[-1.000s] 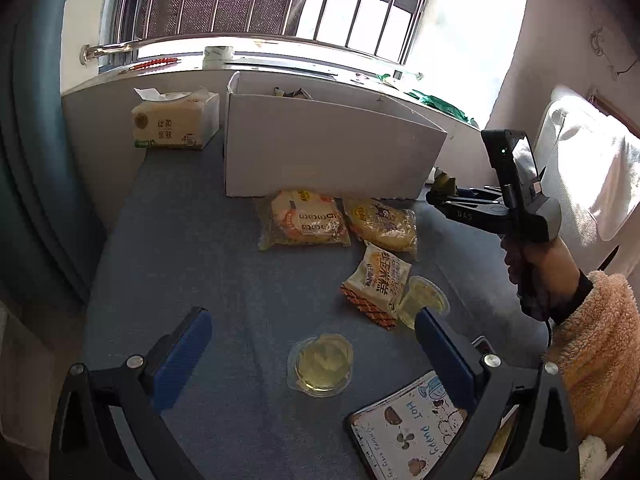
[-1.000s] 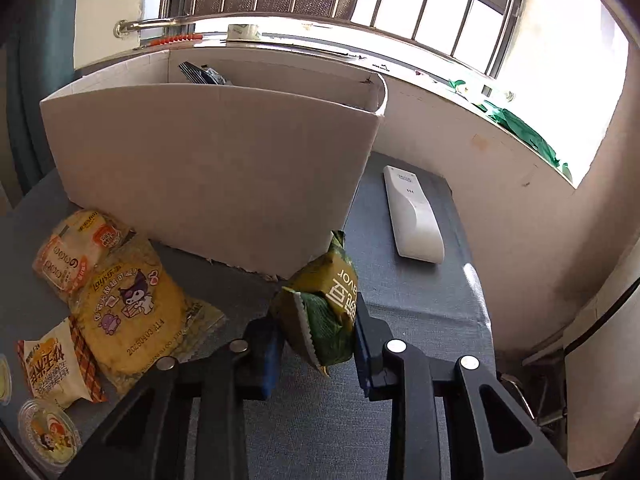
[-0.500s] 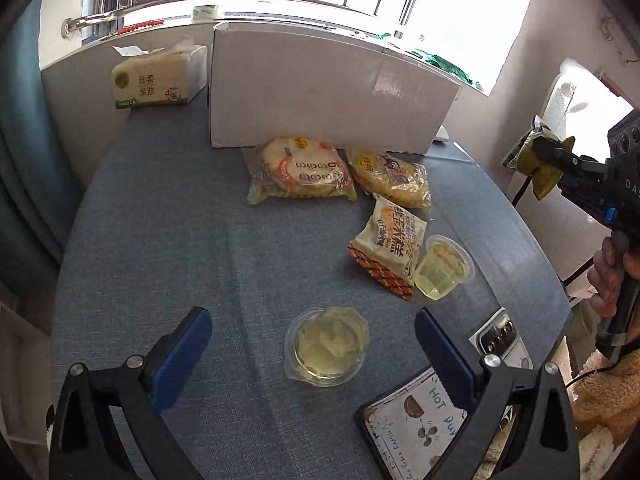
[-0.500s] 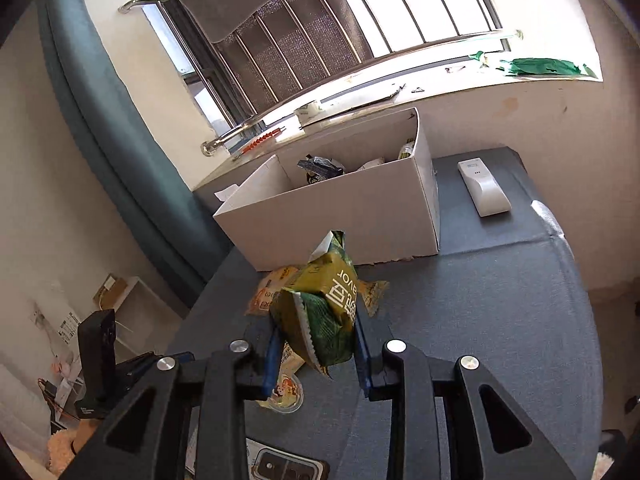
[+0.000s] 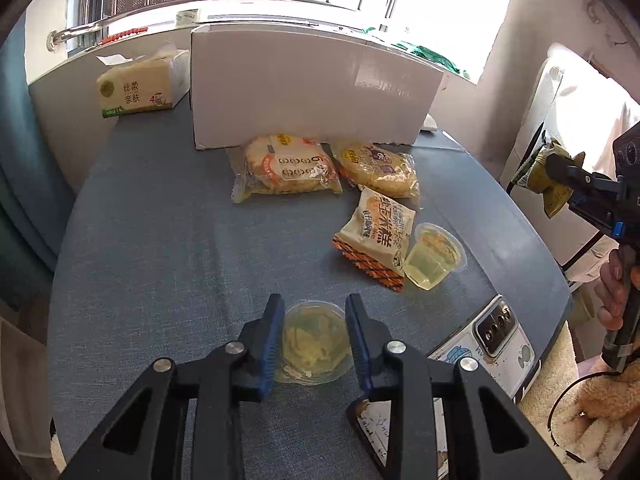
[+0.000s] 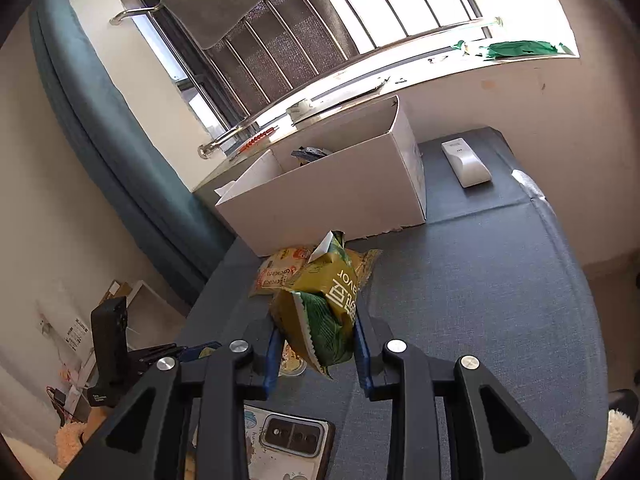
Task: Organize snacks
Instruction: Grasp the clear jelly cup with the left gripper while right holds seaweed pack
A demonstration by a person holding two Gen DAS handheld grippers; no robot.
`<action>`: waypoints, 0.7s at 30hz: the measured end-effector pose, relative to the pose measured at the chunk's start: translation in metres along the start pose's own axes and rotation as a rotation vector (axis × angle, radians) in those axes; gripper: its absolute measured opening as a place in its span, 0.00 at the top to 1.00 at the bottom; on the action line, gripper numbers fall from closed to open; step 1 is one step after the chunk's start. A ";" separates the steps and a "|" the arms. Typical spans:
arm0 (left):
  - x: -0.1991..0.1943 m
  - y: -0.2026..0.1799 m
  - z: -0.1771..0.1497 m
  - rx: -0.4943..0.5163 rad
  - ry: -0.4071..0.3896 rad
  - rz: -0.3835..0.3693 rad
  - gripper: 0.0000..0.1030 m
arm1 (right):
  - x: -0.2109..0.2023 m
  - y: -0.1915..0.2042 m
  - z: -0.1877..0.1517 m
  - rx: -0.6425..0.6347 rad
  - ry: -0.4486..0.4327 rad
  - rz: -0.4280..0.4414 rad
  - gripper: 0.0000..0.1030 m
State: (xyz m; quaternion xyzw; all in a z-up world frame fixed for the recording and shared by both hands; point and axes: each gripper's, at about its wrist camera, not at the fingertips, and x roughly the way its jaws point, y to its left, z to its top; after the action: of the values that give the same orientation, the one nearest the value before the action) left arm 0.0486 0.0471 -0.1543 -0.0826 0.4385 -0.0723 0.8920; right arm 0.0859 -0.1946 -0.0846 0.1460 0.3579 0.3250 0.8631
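My left gripper (image 5: 314,322) is shut on a clear jelly cup (image 5: 314,340) that rests on the blue table. My right gripper (image 6: 316,344) is shut on a green-yellow snack bag (image 6: 324,304) and holds it above the table; it also shows at the right edge of the left wrist view (image 5: 554,178). Two round cake packs (image 5: 288,168) (image 5: 378,168), a white-orange snack pack (image 5: 380,236) and a second jelly cup (image 5: 434,256) lie in front of the white open box (image 5: 312,88), which holds some snacks (image 6: 310,154).
A tissue pack (image 5: 140,88) stands left of the box. A phone (image 5: 492,340) on a booklet lies at the table's front right edge. A white remote (image 6: 466,162) lies right of the box. The windowsill runs behind the box.
My left gripper has closed from wide open onto the near jelly cup. My right gripper has stayed raised with the snack bag, shifting slightly.
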 end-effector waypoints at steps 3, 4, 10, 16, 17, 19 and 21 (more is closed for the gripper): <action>-0.004 -0.001 0.003 0.006 -0.019 -0.005 0.67 | 0.002 0.003 -0.001 -0.009 0.004 0.006 0.68; -0.004 -0.001 0.004 0.009 -0.015 -0.011 0.67 | 0.003 0.003 -0.002 -0.009 0.006 0.008 0.68; 0.000 -0.003 0.002 0.036 0.010 0.034 0.44 | 0.007 0.009 -0.004 -0.034 0.020 0.008 0.68; -0.005 -0.007 -0.003 0.064 -0.002 0.046 0.25 | 0.009 0.005 -0.004 -0.013 0.030 0.005 0.68; -0.003 -0.006 -0.004 0.065 0.005 0.043 0.29 | 0.009 0.006 -0.005 -0.015 0.030 0.004 0.68; 0.000 -0.007 -0.009 0.069 0.029 0.040 0.64 | 0.009 0.007 -0.005 -0.018 0.032 0.004 0.68; -0.002 -0.008 -0.011 0.073 0.023 0.026 0.66 | 0.010 0.009 -0.006 -0.024 0.033 0.001 0.68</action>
State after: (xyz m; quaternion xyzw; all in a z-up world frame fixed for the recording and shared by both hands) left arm 0.0387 0.0393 -0.1576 -0.0436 0.4467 -0.0777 0.8902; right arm 0.0826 -0.1815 -0.0898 0.1304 0.3681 0.3323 0.8585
